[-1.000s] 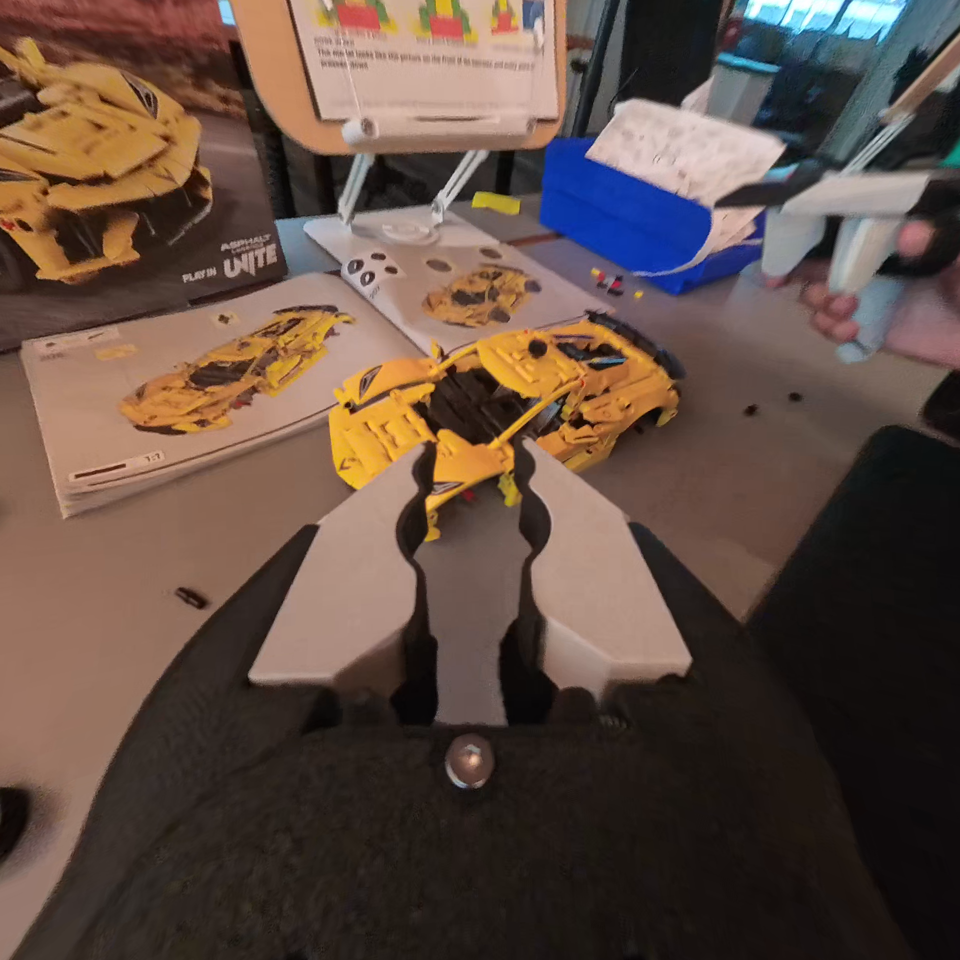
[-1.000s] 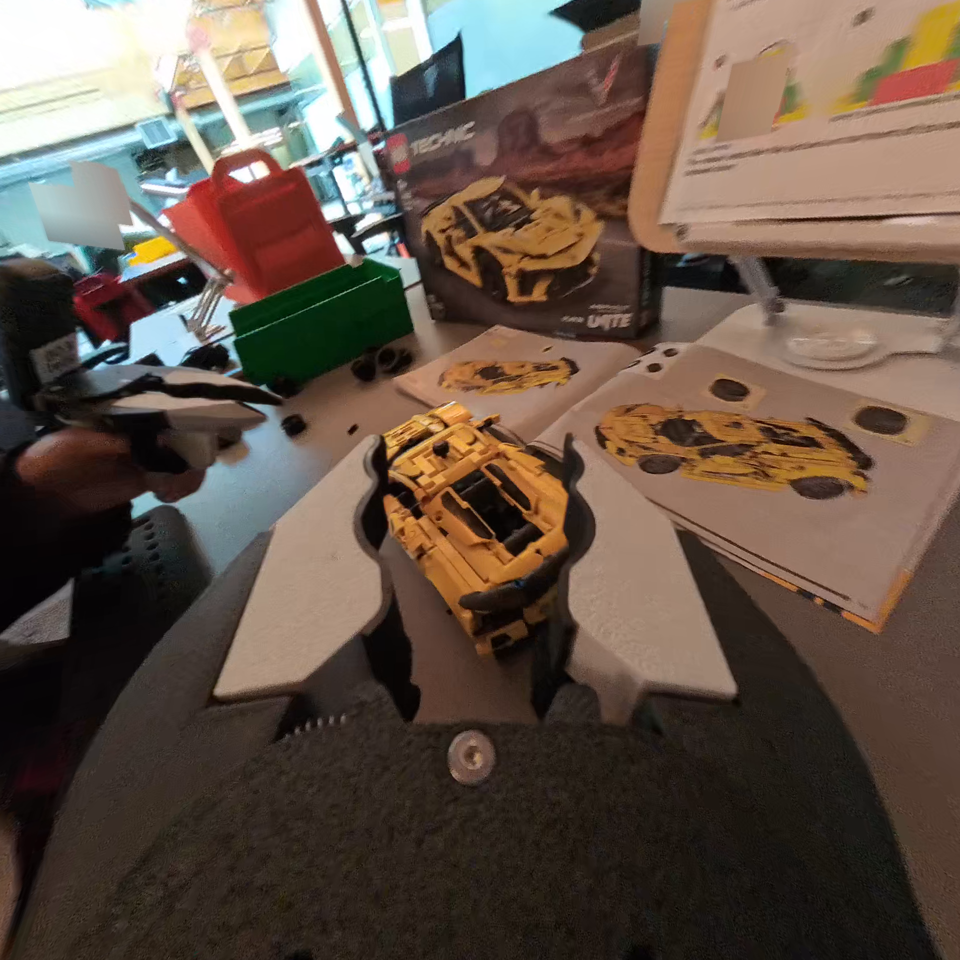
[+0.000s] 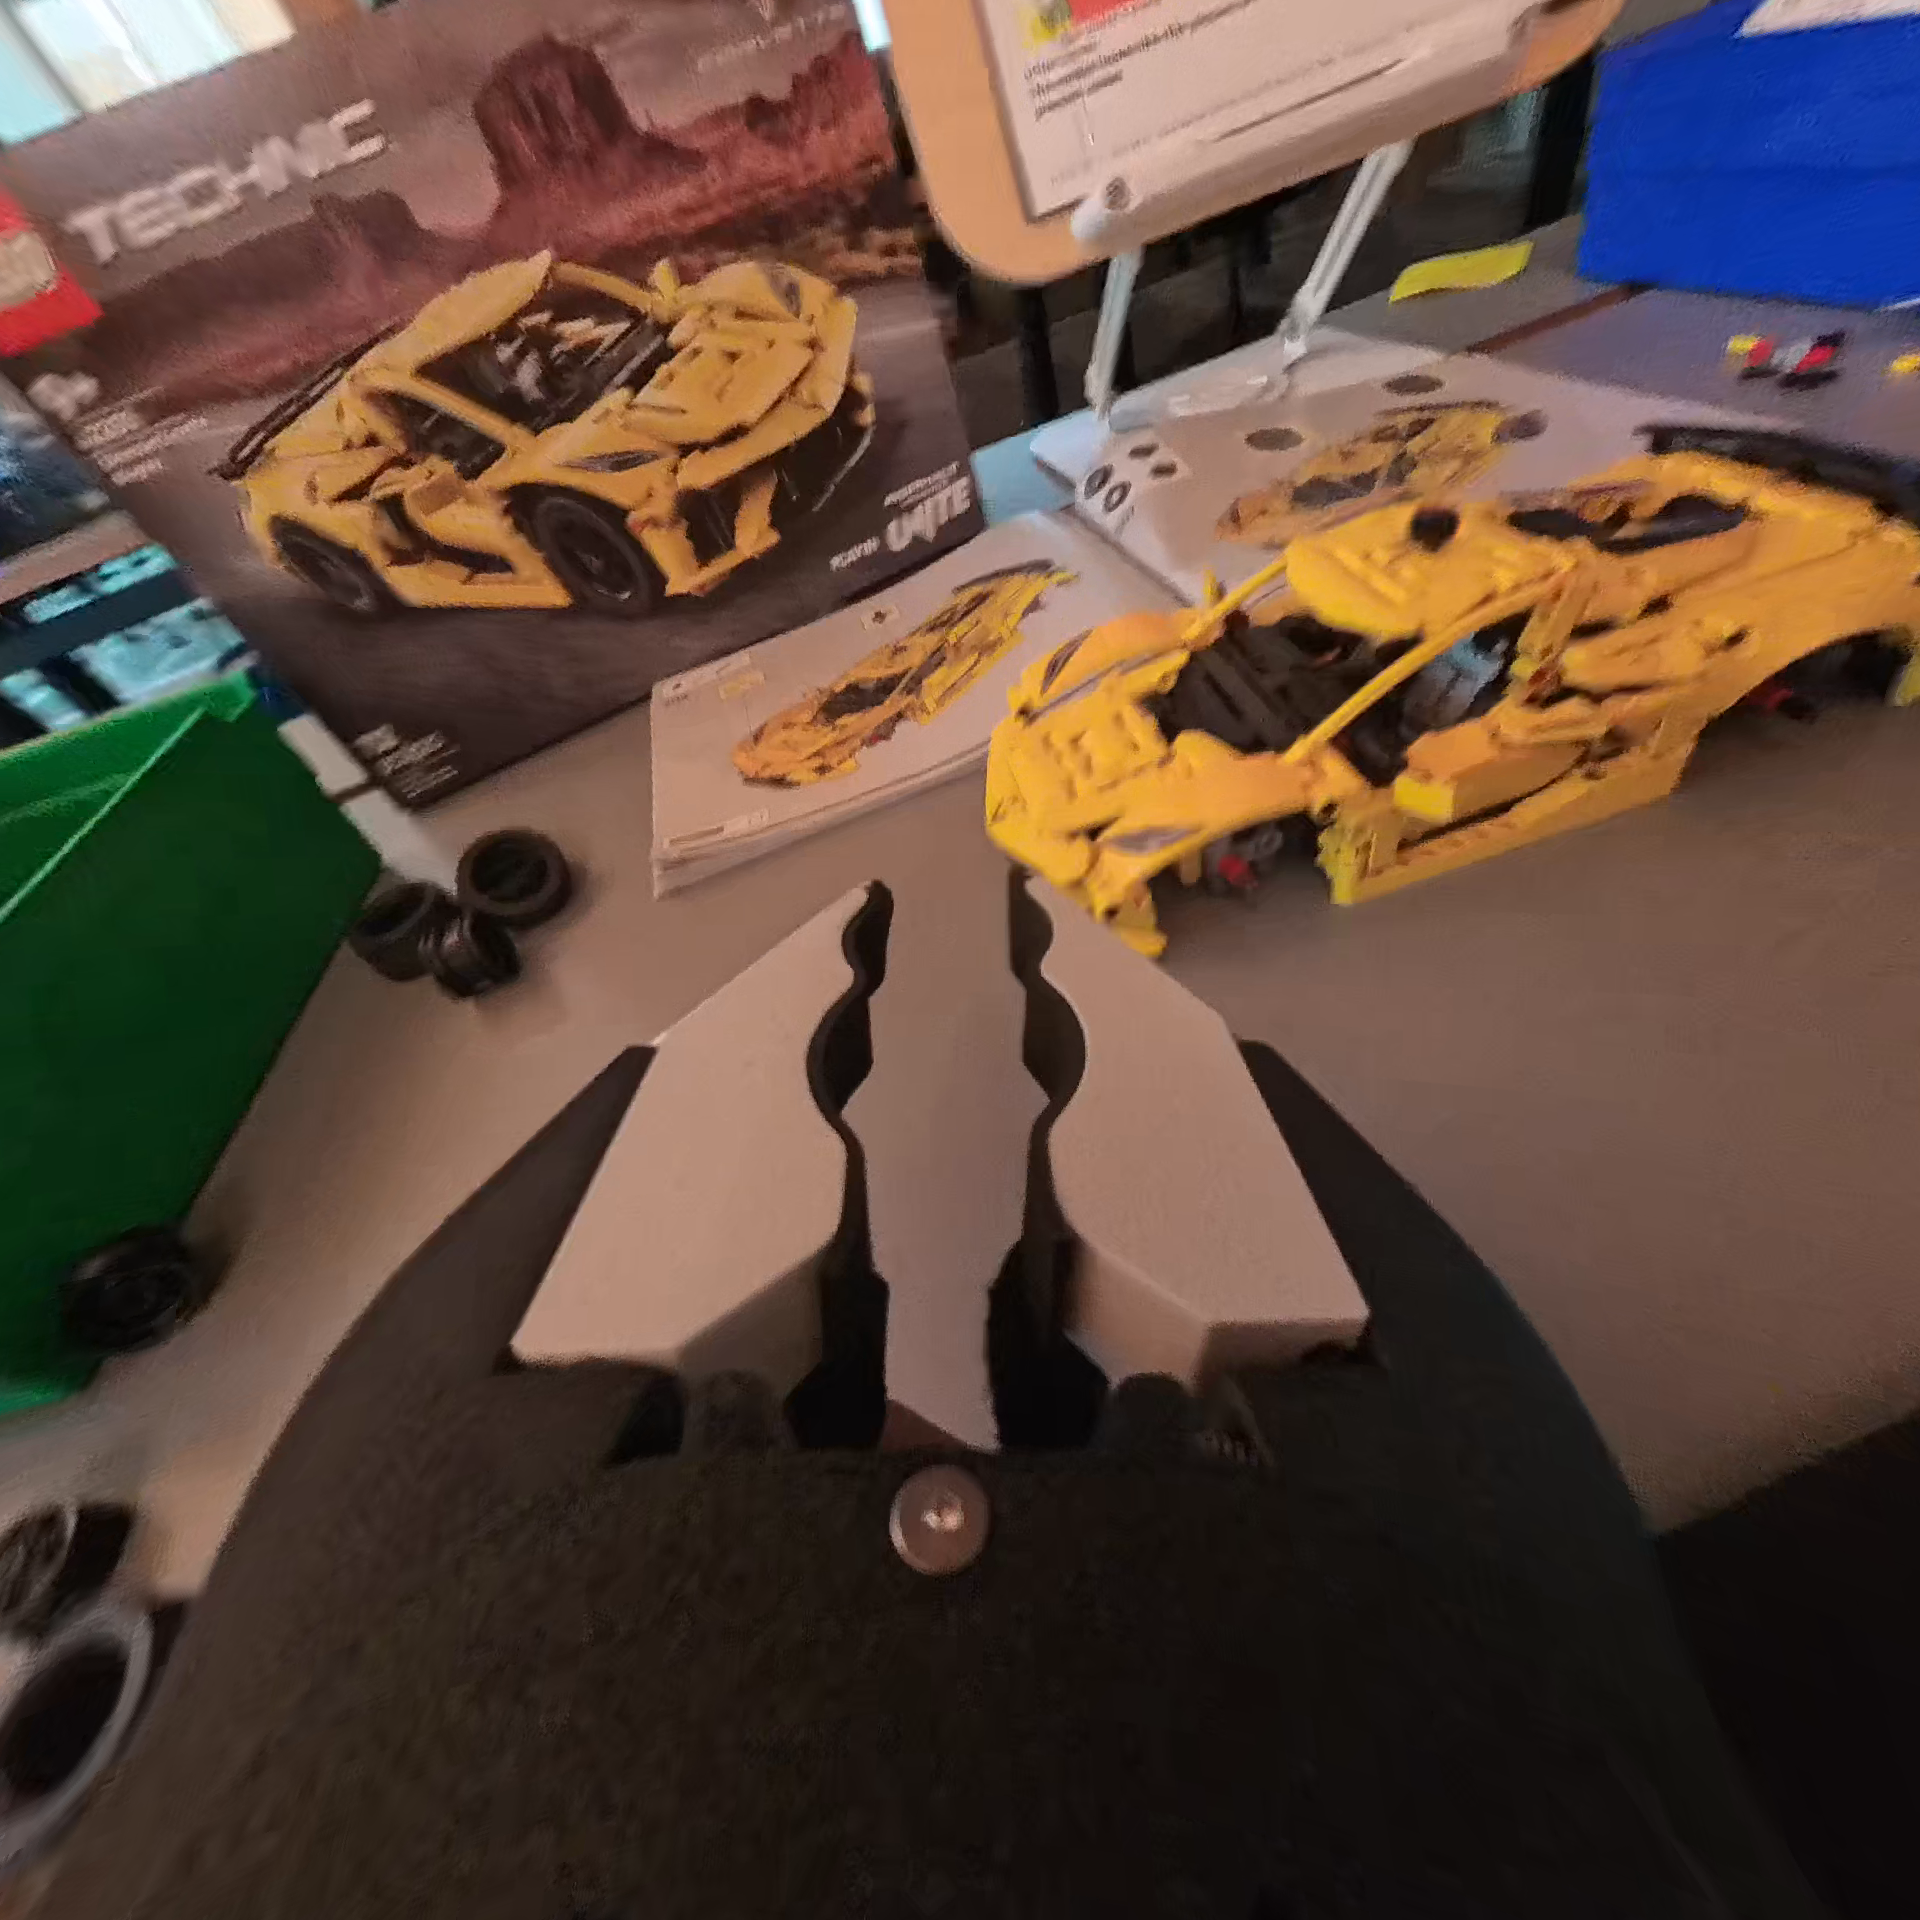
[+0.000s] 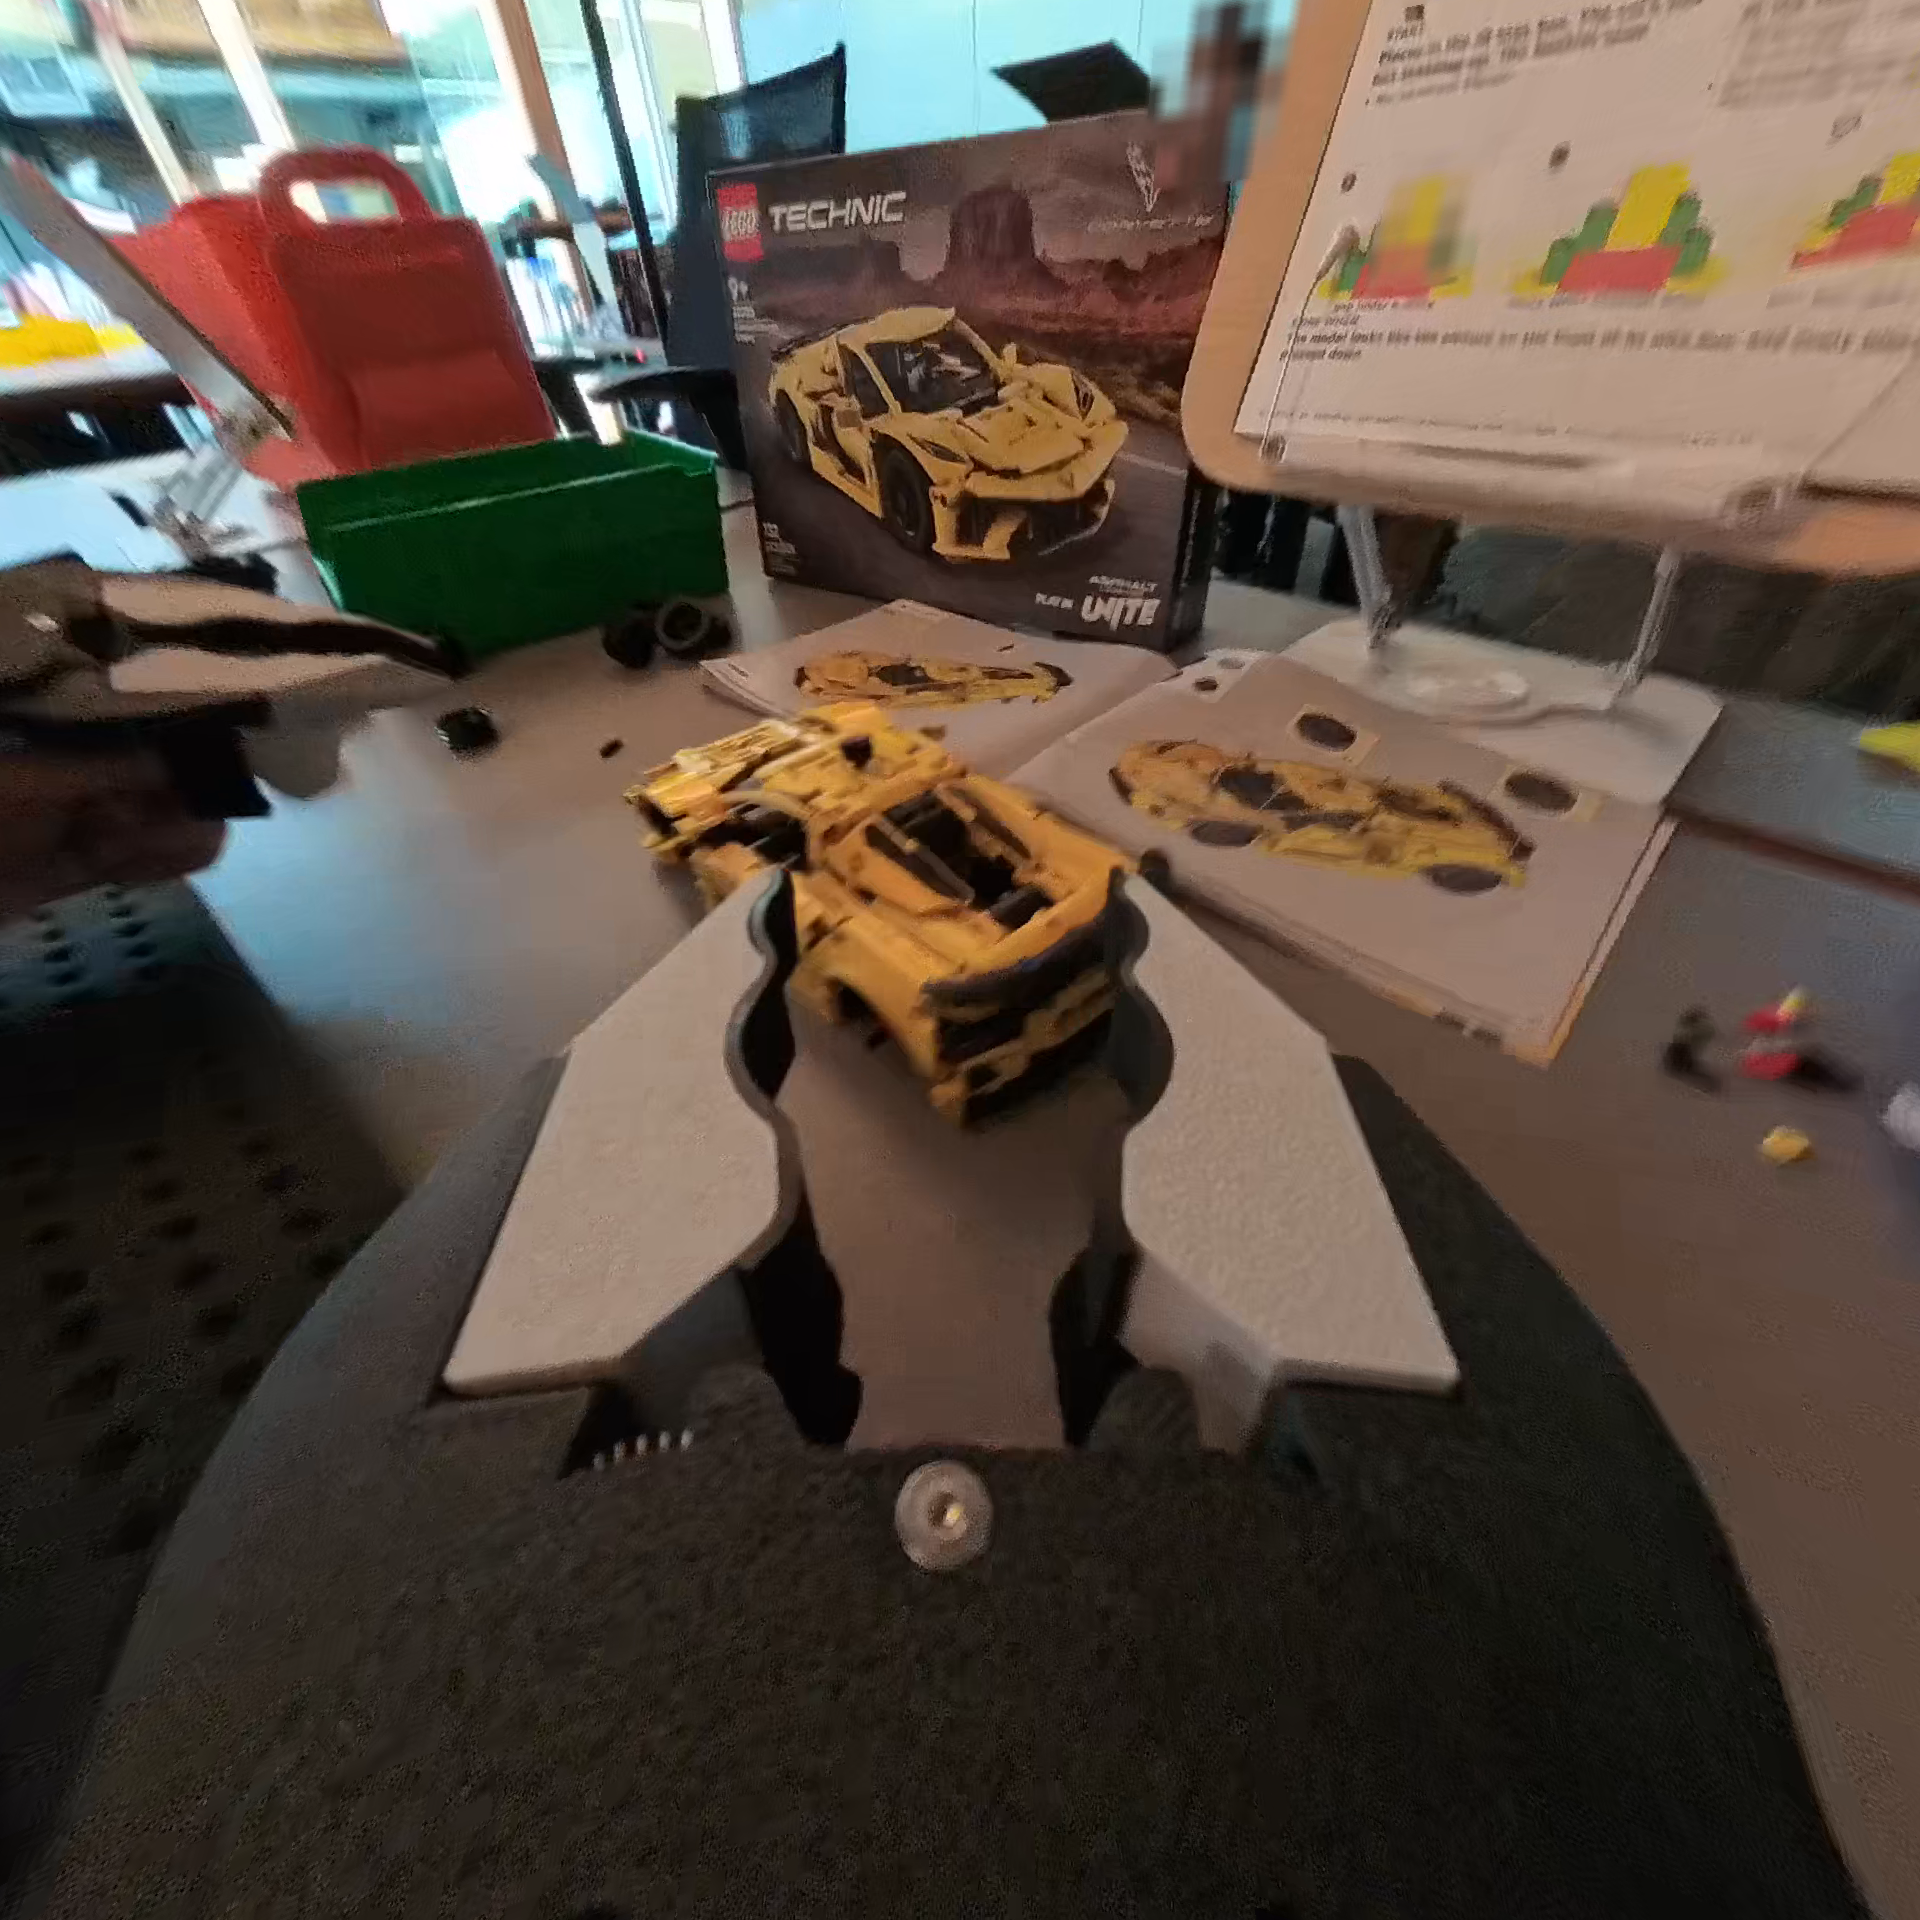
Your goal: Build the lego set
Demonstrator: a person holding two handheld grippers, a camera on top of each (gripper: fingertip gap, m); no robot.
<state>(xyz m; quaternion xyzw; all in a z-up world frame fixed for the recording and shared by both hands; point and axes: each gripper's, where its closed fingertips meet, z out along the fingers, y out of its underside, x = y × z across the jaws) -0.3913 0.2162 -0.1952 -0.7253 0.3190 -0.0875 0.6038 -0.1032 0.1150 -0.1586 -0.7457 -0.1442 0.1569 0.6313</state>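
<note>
The yellow lego car (image 3: 1403, 707) stands on the grey table without wheels, its roof and hood parts raised. My left gripper (image 3: 948, 904) is slightly open and empty, low over the table to the left of the car's nose. A few loose black tyres (image 3: 468, 914) lie ahead of it to the left. My right gripper (image 4: 945, 904) is open wide, with the car's rear (image 4: 997, 977) showing between its fingers. I cannot tell whether they touch it. The left gripper (image 4: 416, 655) also shows at the left edge of the right wrist view.
A green bin (image 3: 135, 935) stands at the left with a black wheel (image 3: 130, 1288) in front. The set's box (image 3: 520, 416), open instruction booklets (image 3: 831, 707), a sheet stand (image 4: 1507, 665) and a blue bin (image 3: 1756, 135) lie behind. Small loose pieces (image 4: 1766, 1039) lie at the right. One gripper's finger ends stand about 30 cm off the other's.
My left gripper has swung left, away from the car's nose toward the tyres and green bin. My right gripper still has the car's rear between its fingers, slightly farther back.
</note>
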